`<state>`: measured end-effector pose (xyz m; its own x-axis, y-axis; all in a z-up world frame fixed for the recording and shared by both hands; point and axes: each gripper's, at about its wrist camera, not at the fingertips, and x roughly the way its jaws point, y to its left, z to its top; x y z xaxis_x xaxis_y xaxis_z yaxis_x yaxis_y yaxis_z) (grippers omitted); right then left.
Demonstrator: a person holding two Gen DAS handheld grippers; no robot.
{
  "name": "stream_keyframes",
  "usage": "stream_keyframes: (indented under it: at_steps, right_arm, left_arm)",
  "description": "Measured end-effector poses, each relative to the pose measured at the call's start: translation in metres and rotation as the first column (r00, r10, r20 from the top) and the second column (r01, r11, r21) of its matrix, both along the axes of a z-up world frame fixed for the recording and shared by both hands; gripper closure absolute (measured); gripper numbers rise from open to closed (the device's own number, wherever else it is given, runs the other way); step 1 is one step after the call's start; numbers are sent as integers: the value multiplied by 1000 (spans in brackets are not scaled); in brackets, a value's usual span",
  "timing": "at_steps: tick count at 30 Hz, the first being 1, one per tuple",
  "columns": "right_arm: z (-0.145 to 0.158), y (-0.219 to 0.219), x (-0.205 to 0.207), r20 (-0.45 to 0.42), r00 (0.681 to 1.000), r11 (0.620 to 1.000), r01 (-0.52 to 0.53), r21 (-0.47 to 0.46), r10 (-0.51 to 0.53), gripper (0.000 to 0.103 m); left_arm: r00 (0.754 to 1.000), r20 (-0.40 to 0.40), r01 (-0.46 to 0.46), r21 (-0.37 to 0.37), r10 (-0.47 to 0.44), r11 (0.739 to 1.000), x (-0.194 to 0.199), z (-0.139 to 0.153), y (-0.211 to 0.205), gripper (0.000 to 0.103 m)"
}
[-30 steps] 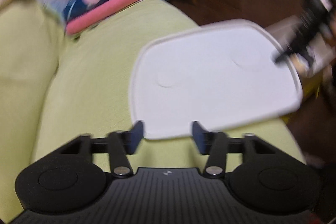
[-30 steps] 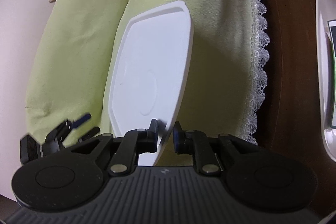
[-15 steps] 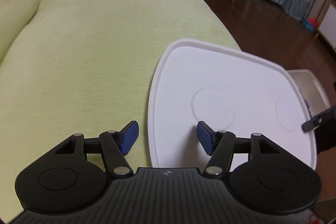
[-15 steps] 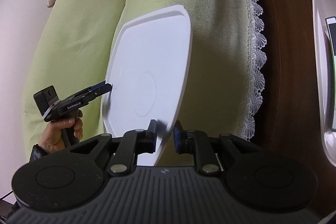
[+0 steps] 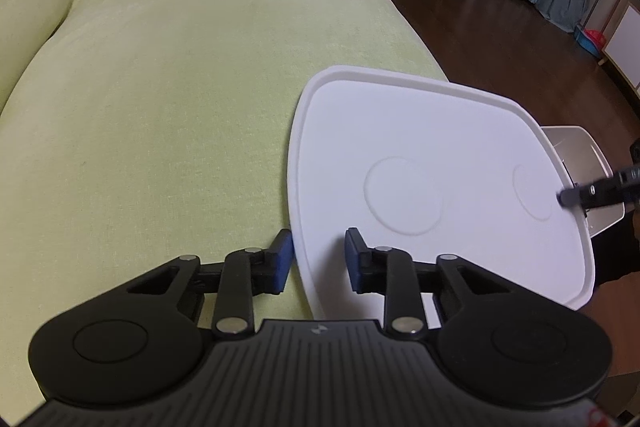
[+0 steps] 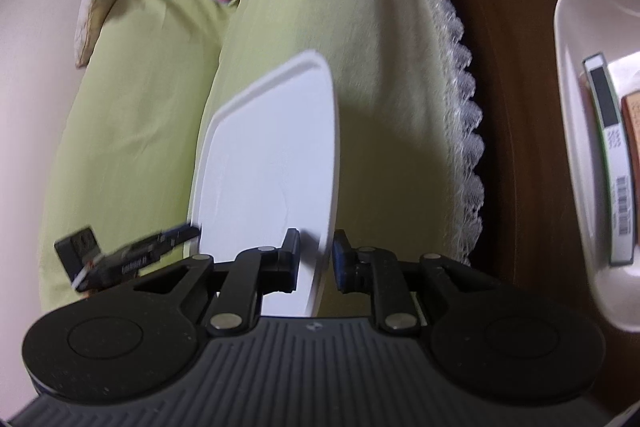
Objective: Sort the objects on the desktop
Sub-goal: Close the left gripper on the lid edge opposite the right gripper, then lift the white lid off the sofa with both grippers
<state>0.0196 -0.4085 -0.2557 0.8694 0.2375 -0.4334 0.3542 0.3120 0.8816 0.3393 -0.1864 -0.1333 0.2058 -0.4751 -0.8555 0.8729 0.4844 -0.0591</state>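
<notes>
The white lid (image 5: 420, 163) is off its container and lies flat on the green sofa cushion (image 5: 160, 87), near the cushion's front edge. One corner overhangs that edge.

Left gripper (image 5: 318, 259): jaws parted to a moderate gap. The lid's near rim passes between the blue pads. The left pad (image 5: 282, 255) sits just outside the rim and the right pad (image 5: 354, 259) sits over the lid's top face. No clamping is evident.

Right gripper (image 6: 316, 259): jaws narrow but not closed on anything. The lid's edge runs up through the gap, with daylight showing on the right-pad side. Contact on the left side cannot be settled, since that view is motion-blurred.

Orientation: in the left wrist view the lid's long axis runs from just ahead of the left jaws away to the right, toward the right gripper's finger (image 5: 592, 191) at the far rim. Two round embossed marks lie along that axis, and the top face is up.

Progress, as a judgement: the white storage bin (image 6: 592, 147) beyond the right jaws (on the dark floor) already holds boxed items (image 6: 612, 163), so some sorting appears done. The lid is parked on the sofa and is not on the bin. What remains cannot be counted from these views. Closing the bin is probably among it.
</notes>
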Motion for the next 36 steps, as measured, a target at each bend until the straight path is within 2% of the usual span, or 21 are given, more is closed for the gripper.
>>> stream_keyframes:
  at_steps: [6, 13, 18, 21, 28, 32, 36]
  right_arm:
    - [-5, -20, 4, -17, 998, 998, 65, 15, -65, 86]
    - [-5, -26, 11, -11, 999, 999, 46, 0, -46, 89]
    - [-9, -26, 9, 0, 999, 999, 44, 19, -44, 89]
    - [-12, -25, 6, 4, 999, 998, 44, 39, -45, 88]
    - [-20, -15, -6, 2, 999, 996, 44, 82, -44, 86]
    - [-18, -17, -14, -10, 999, 994, 49, 98, -48, 87]
    - [-6, -20, -30, -11, 999, 996, 49, 75, -48, 87]
  left_arm:
    - [1000, -12, -2, 9, 2, 1000, -2, 3, 1, 73]
    - [998, -66, -12, 12, 13, 1000, 7, 4, -3, 73]
    - [994, -109, -18, -7, 17, 1000, 9, 2, -5, 61]
    - [993, -112, -40, 3, 40, 999, 6, 2, -7, 60]
    - [991, -120, -58, -10, 57, 998, 2, 4, -5, 72]
    - [993, -111, -41, 1, 41, 999, -11, 5, -5, 73]
    - [994, -112, -22, 0, 22, 1000, -30, 6, -4, 73]
